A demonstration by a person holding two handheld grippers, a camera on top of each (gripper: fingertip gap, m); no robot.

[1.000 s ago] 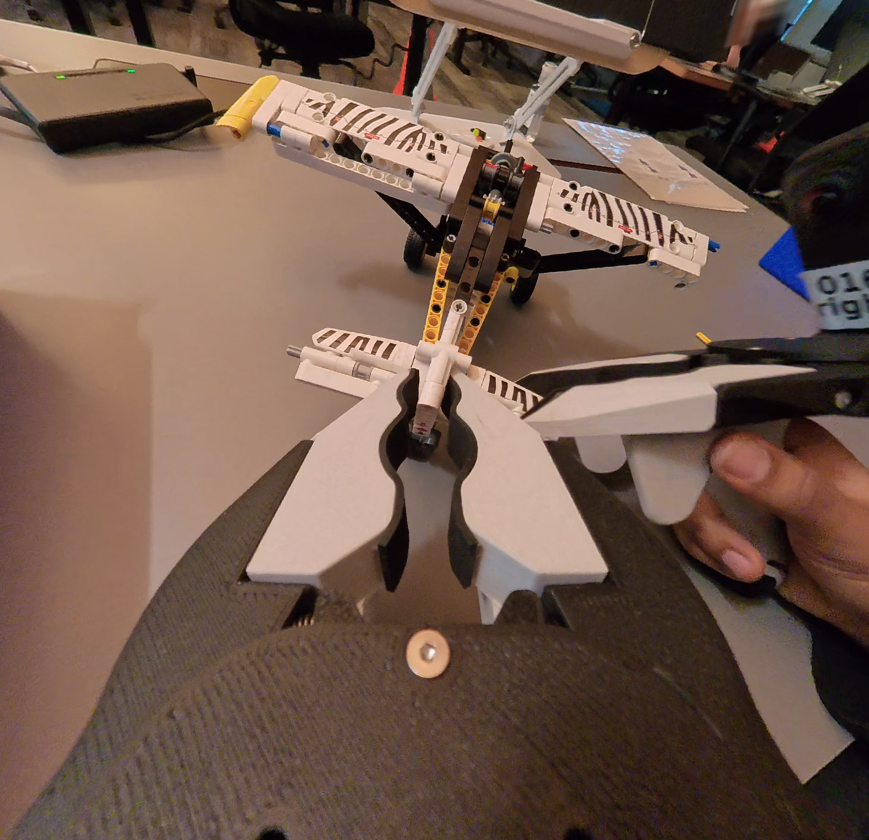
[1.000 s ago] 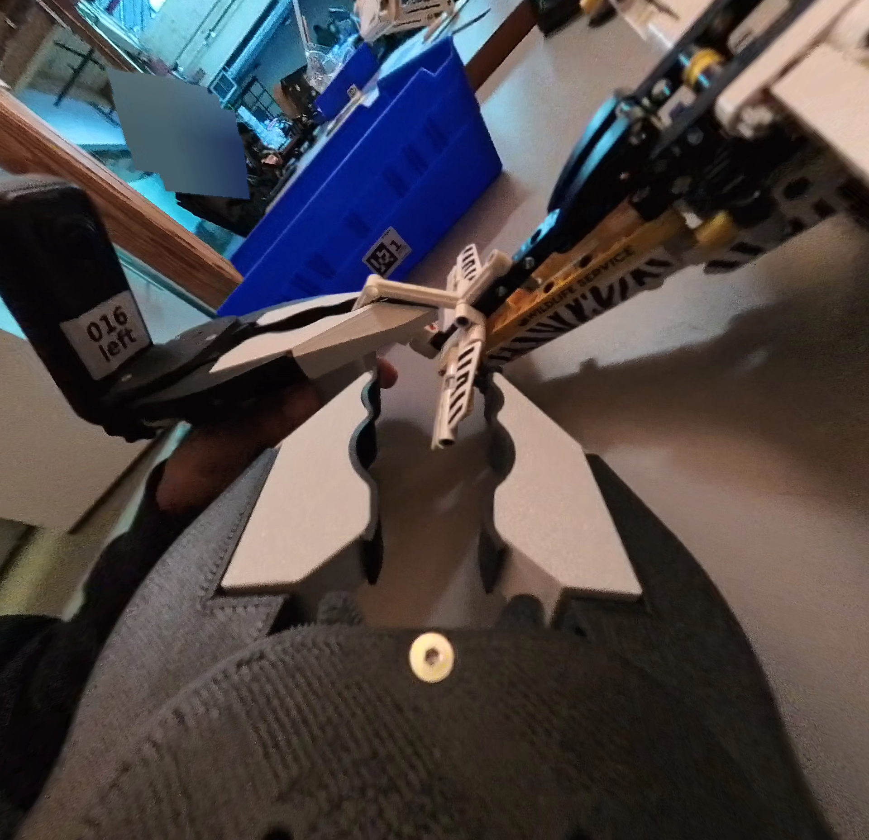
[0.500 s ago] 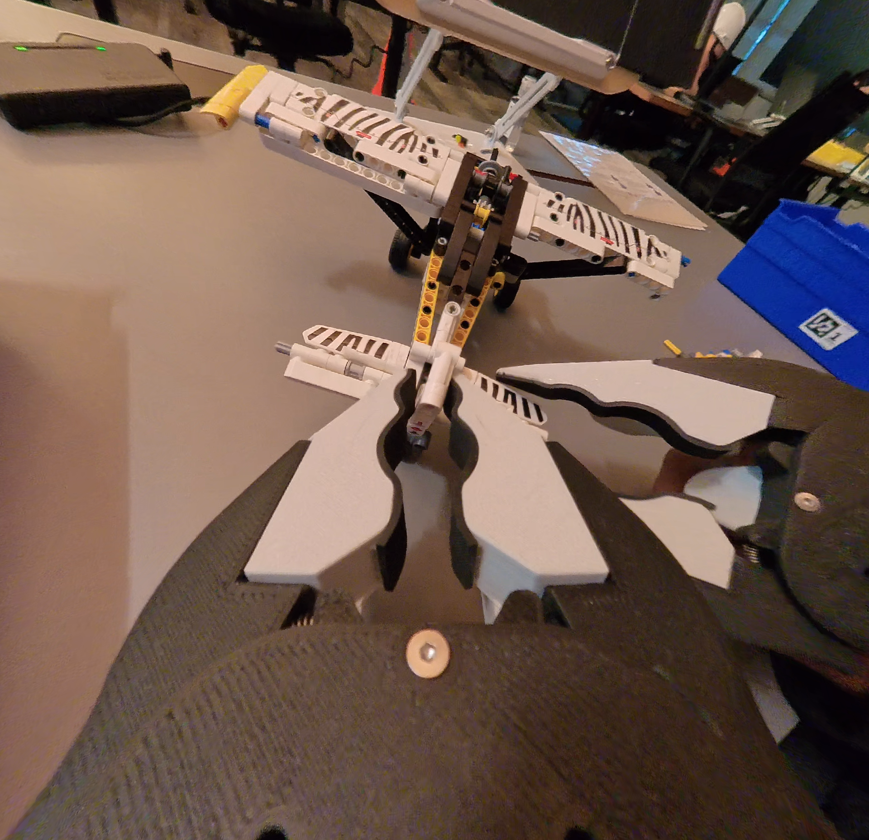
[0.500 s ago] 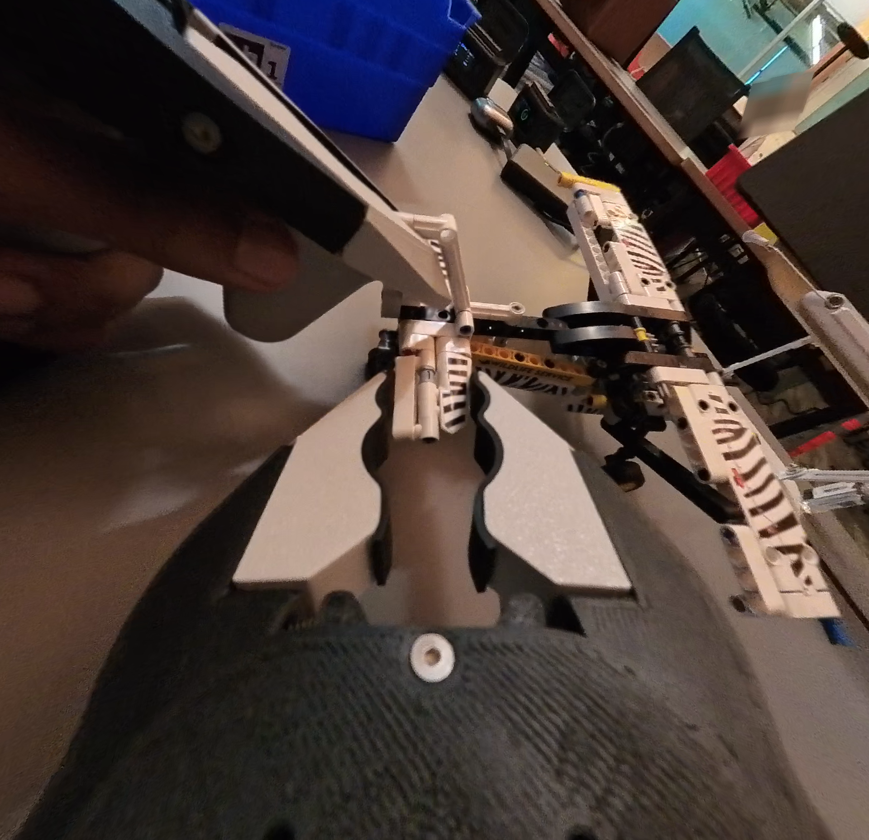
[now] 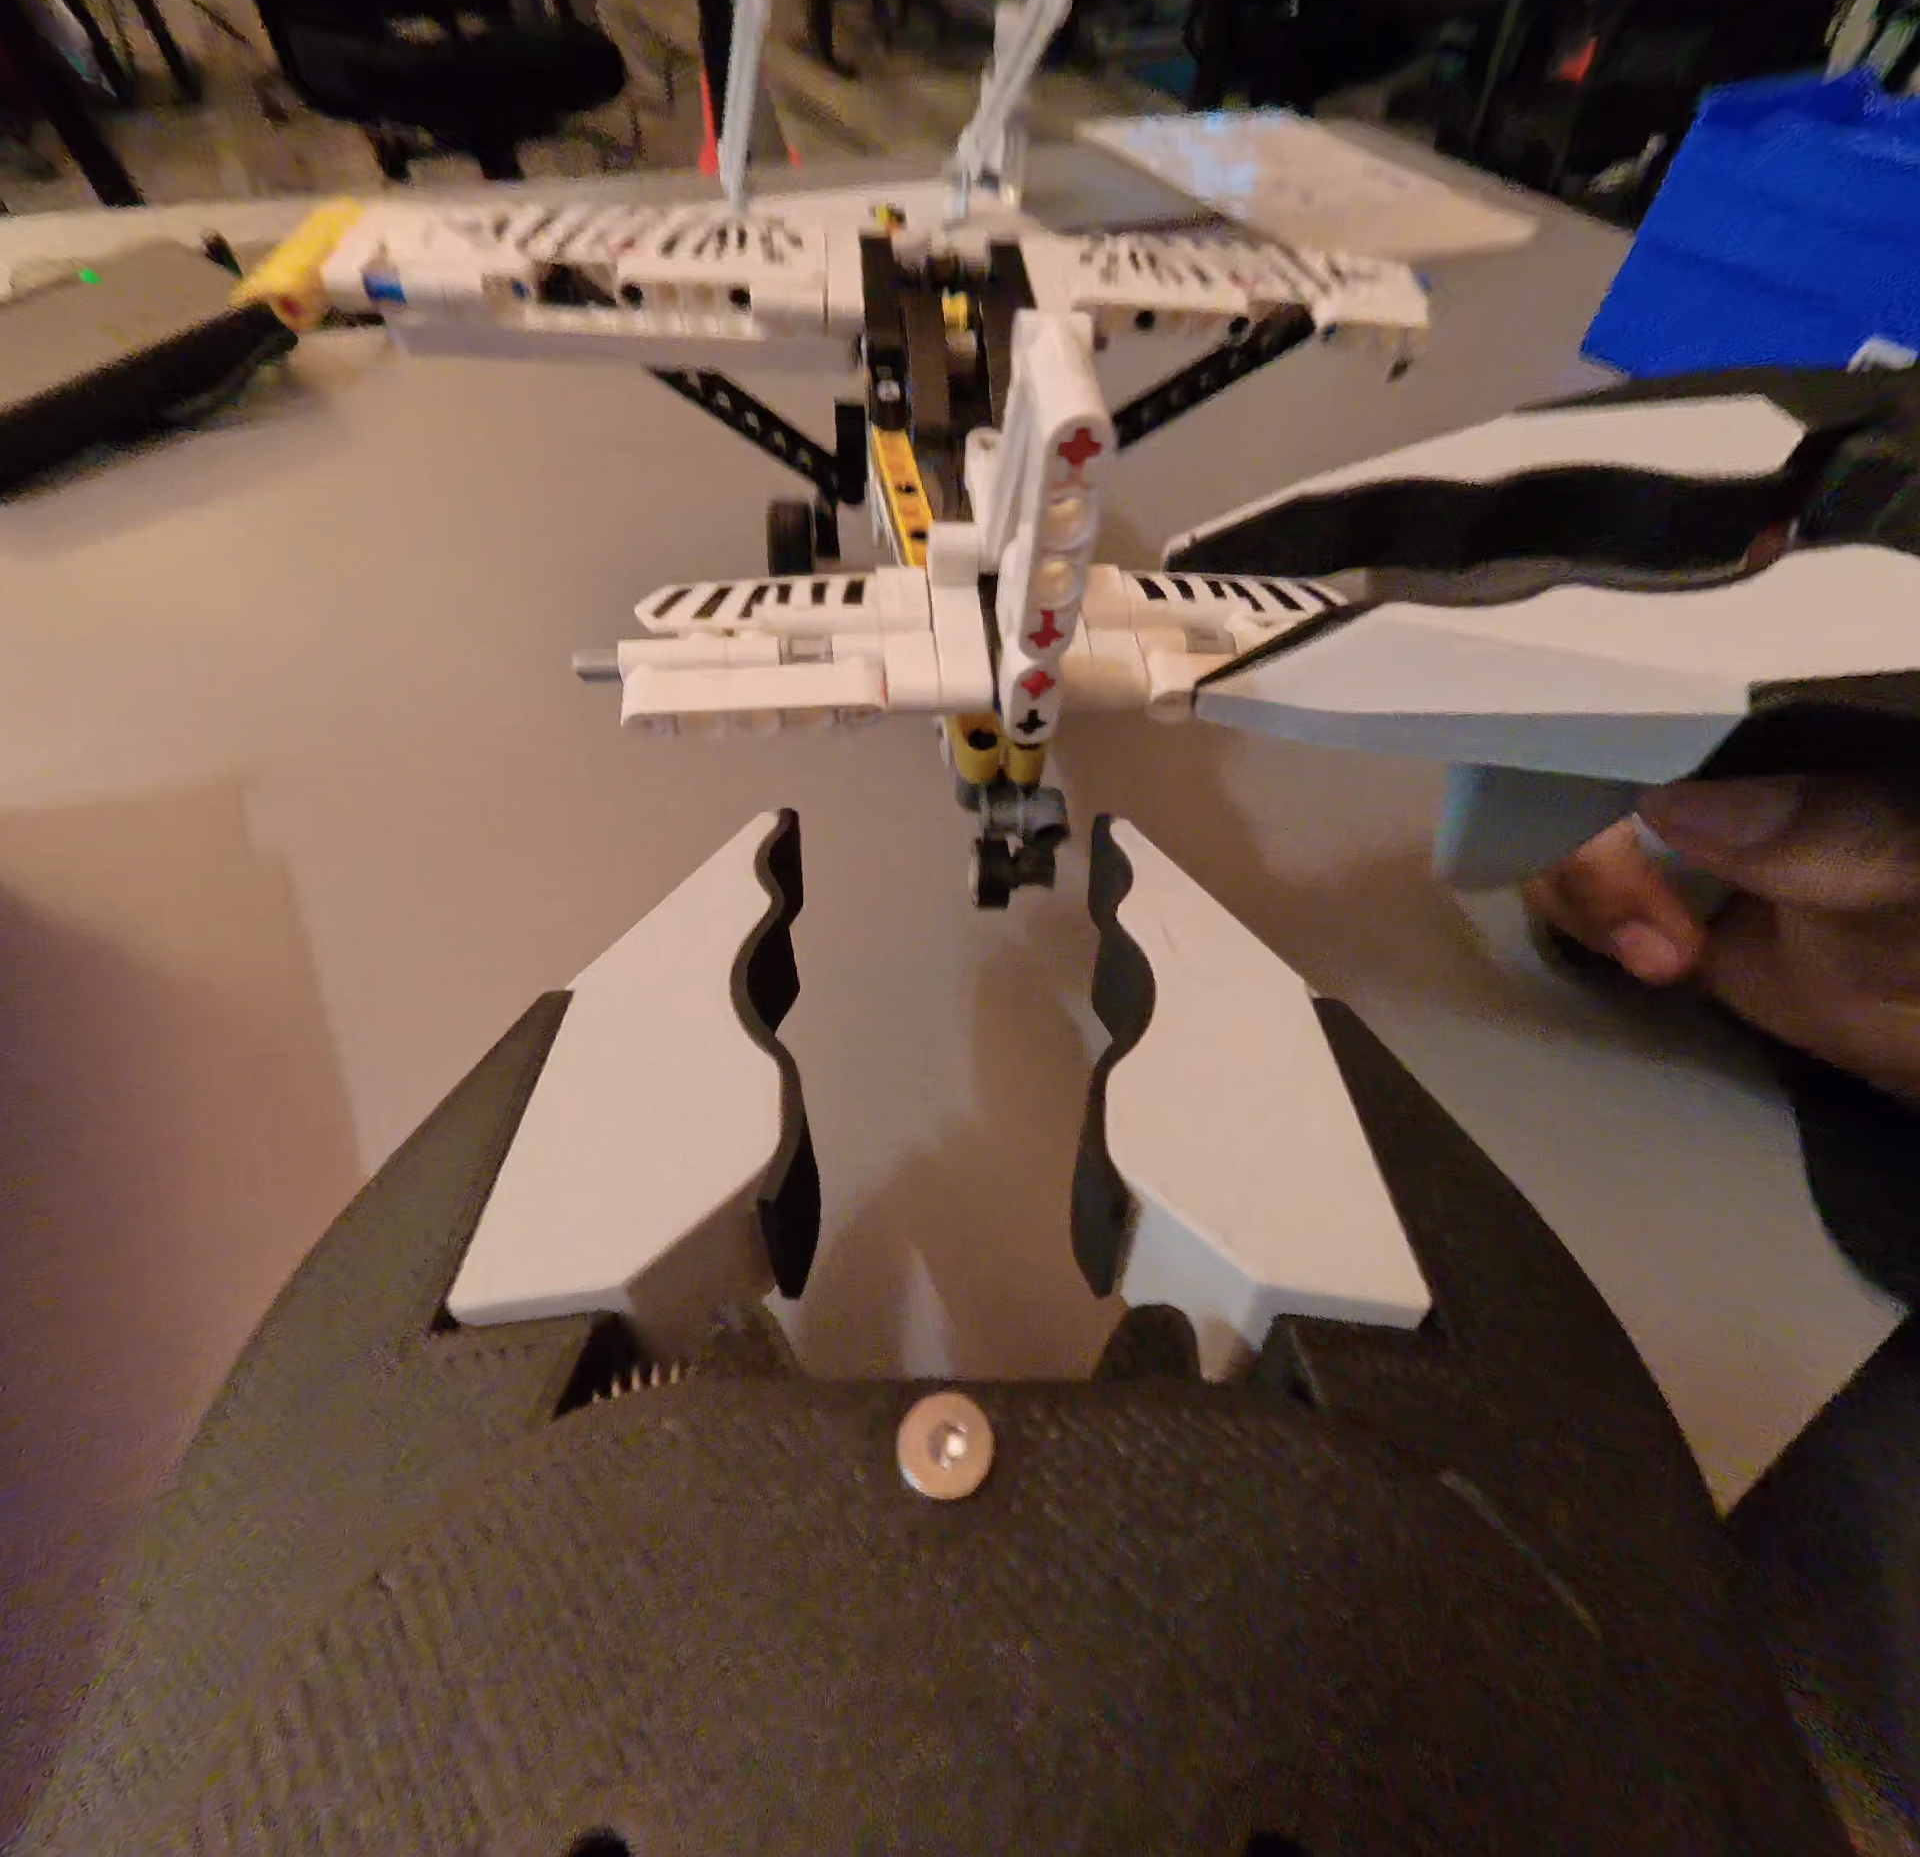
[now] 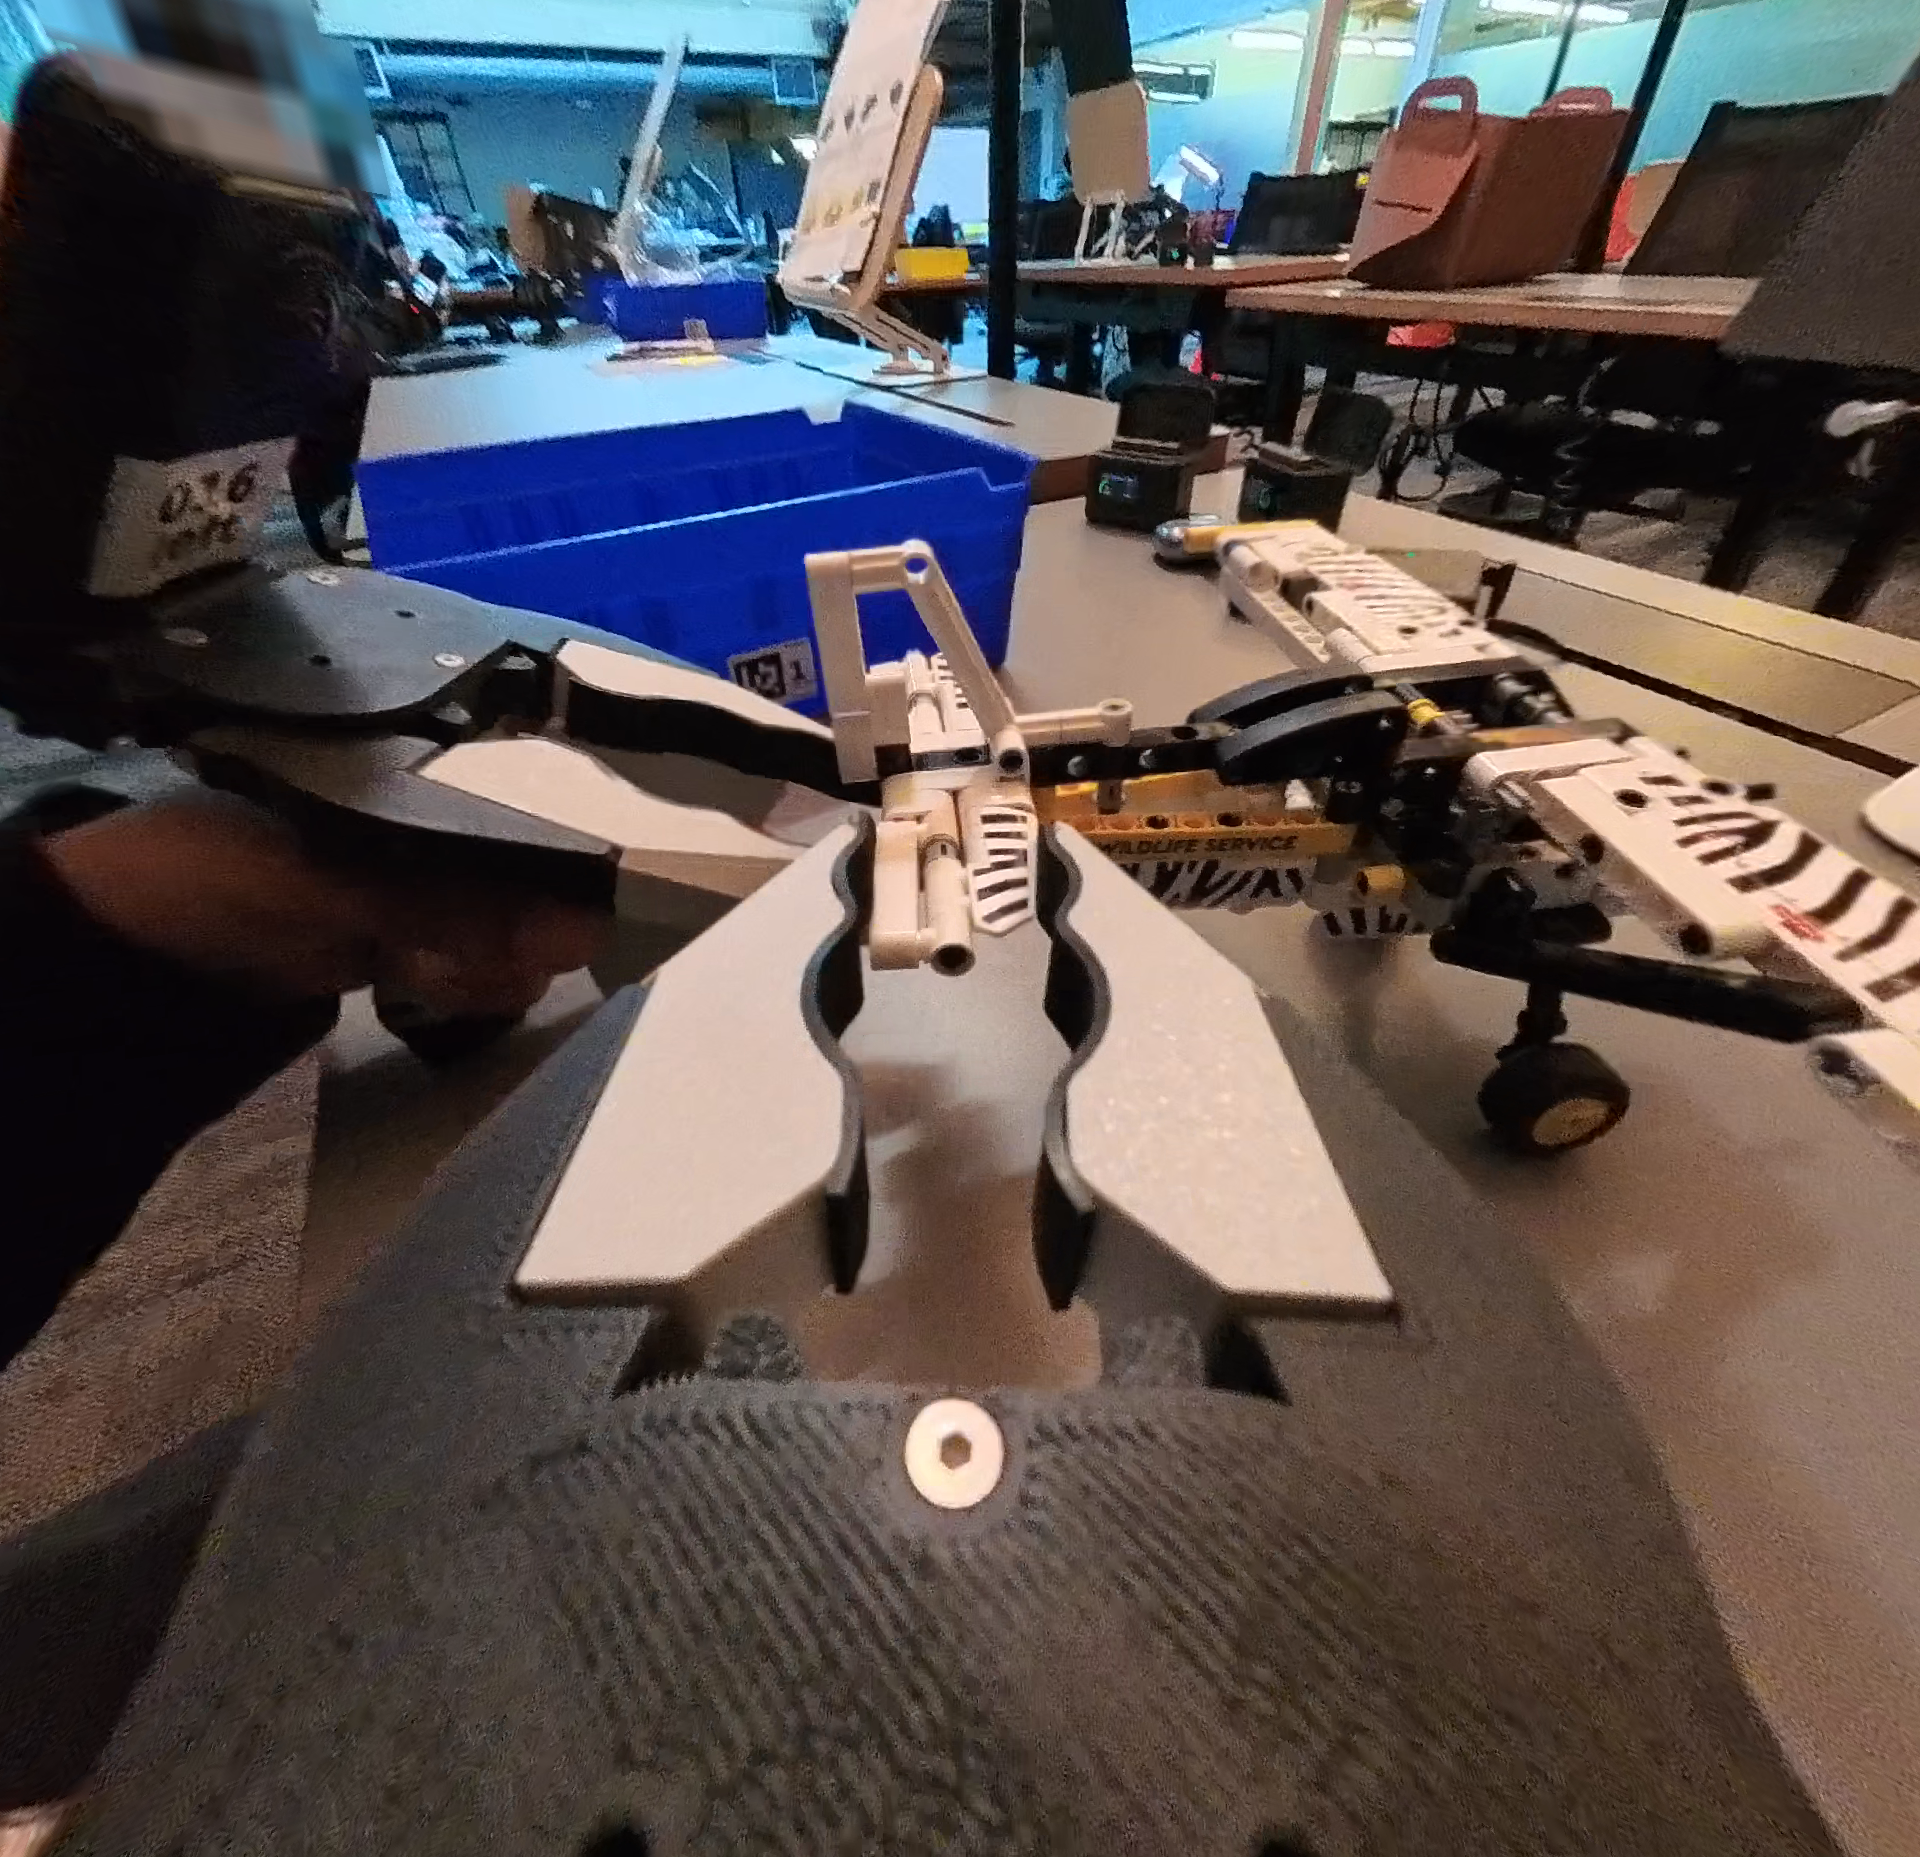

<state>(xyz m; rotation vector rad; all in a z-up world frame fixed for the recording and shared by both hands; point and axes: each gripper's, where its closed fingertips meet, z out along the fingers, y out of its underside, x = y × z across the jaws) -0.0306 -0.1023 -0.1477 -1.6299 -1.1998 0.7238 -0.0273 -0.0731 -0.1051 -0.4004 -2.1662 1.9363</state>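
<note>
Toy plane (image 5: 935,519) standing on the grey table (image 5: 312,768). Left gripper (image 5: 940,851), jaws wide and holding nothing, sits just behind the tail wheel (image 5: 1003,867). Right gripper (image 6: 951,862) clamps the right tailplane (image 6: 951,872).

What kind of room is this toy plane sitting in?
Probably a shared workshop or lab office: rows of long desks with chairs behind, a blue parts bin on the grey table, and small black gadgets nearby.
</note>
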